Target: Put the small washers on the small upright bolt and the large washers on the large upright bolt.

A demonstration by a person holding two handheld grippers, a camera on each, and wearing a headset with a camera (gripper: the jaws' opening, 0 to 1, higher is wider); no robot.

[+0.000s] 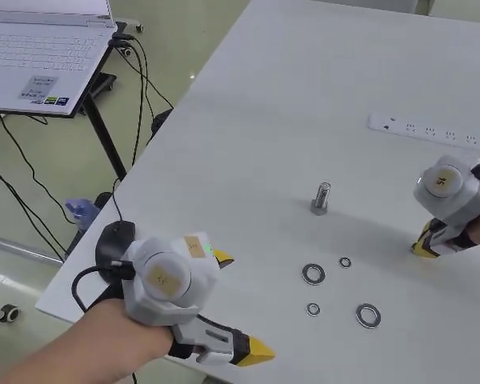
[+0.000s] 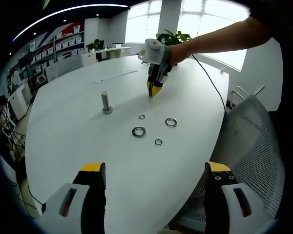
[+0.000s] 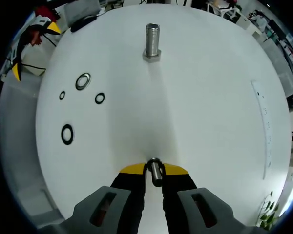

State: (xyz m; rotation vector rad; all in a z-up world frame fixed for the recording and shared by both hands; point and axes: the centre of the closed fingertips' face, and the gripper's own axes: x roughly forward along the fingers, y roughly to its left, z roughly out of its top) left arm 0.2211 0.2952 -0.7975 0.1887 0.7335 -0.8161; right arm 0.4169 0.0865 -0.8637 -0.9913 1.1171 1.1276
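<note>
At the near left corner of the desk [image 1: 288, 104], the left tool [image 1: 241, 302] is held with its jaws apart and nothing between them. Toward the near edge, two large washers [image 1: 313, 274] and two small washers [image 1: 345, 262] lie flat, apart from one another. Just behind them, the large bolt [image 1: 322, 198] stands upright on its head, with no washer on it. Near the right edge, the right tool [image 1: 422, 248] is clamped on the small bolt [image 3: 156, 171], which is held at the desk surface (contact cannot be confirmed). The step in hand is judged to be standing this bolt upright. It should be seated squarely on its head, and the jaws should be parted slowly so that it is not tipped.
</note>
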